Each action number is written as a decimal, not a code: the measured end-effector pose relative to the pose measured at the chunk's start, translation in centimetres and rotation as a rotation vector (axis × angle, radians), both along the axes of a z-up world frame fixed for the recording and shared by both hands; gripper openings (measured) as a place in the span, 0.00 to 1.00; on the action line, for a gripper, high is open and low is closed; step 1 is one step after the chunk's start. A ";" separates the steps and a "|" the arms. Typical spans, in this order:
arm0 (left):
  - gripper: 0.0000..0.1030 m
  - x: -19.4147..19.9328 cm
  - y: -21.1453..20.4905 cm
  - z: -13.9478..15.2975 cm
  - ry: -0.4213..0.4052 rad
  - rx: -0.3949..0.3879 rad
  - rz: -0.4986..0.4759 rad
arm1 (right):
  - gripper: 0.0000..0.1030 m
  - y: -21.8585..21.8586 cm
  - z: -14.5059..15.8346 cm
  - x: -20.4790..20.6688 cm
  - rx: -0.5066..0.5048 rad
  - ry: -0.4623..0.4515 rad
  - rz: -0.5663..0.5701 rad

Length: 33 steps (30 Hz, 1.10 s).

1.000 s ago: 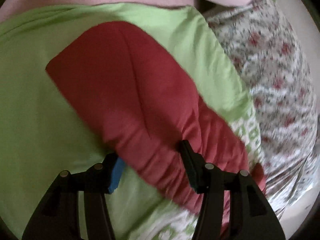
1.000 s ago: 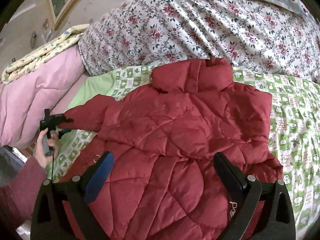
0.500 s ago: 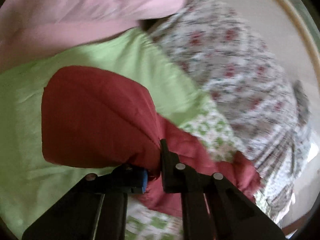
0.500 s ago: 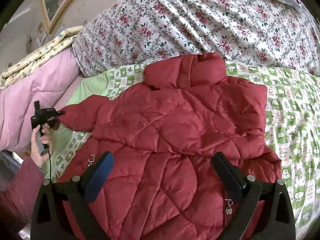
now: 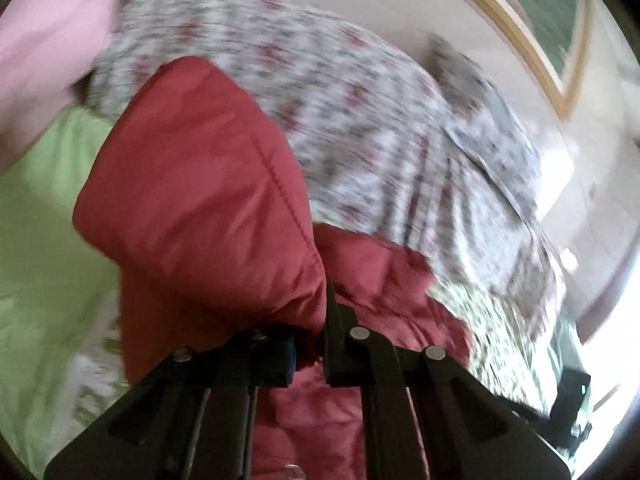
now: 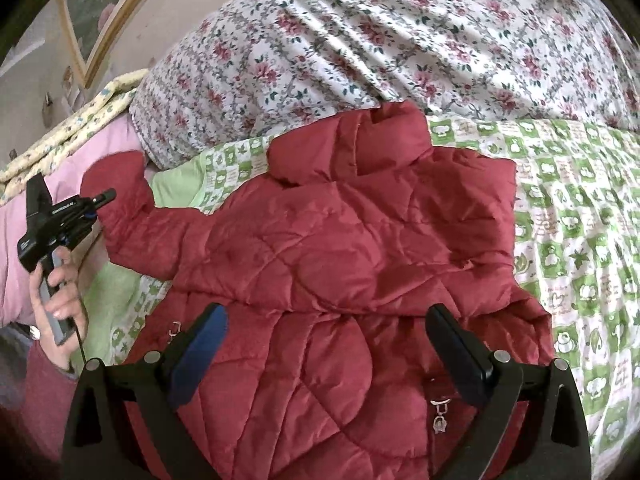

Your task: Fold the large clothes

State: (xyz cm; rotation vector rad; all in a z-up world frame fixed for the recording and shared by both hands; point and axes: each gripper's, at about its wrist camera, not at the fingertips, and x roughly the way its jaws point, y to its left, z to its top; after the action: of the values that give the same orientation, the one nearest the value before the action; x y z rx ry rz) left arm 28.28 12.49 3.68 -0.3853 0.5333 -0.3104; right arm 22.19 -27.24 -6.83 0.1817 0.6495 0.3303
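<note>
My left gripper (image 5: 310, 354) is clamped tight on the cuff of the sleeve (image 5: 200, 200) of the red jacket (image 6: 340, 260), lifted off the green sheet (image 6: 580, 208), while my right gripper (image 6: 324, 344) hangs wide open, empty, over the jacket's body spread on the bed.
</note>
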 end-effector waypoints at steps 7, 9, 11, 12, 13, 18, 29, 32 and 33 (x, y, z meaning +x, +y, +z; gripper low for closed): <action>0.07 0.8 -9.8 -0.7 0.011 0.115 -0.197 | 0.97 -2.2 -0.1 0.4 0.076 0.006 -0.037; 0.07 1.4 -12.2 -1.4 0.029 0.143 -0.242 | 0.97 -3.0 -0.1 0.6 0.104 0.007 -0.047; 0.07 1.6 -14.1 -2.3 0.045 0.166 -0.275 | 0.97 -3.8 0.0 0.8 0.133 0.006 -0.059; 0.07 1.8 -15.1 -2.7 0.055 0.177 -0.290 | 0.97 -4.3 0.0 0.9 0.151 0.004 -0.066; 0.07 2.0 -15.9 -3.1 0.064 0.187 -0.301 | 0.97 -4.7 0.0 1.0 0.162 0.003 -0.071; 0.07 2.4 -18.9 -5.2 0.093 0.210 -0.363 | 0.97 -6.7 0.0 1.5 0.235 0.005 -0.096; 0.07 3.0 -23.1 -9.7 0.195 0.208 -0.469 | 0.97 -9.1 -0.6 4.5 0.401 0.038 -0.082; 0.07 2.6 -24.0 -10.6 0.205 0.239 -0.479 | 0.97 -8.8 -0.9 6.4 0.452 0.073 -0.058; 0.07 2.5 -24.3 -10.8 0.205 0.251 -0.478 | 0.97 -8.7 -1.1 7.2 0.468 0.090 -0.048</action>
State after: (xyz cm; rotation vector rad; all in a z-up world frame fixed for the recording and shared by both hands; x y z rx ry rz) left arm 30.74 -11.85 -7.08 -0.0395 0.8569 -0.6607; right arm 29.38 -35.90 -7.93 0.6617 0.6477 0.4262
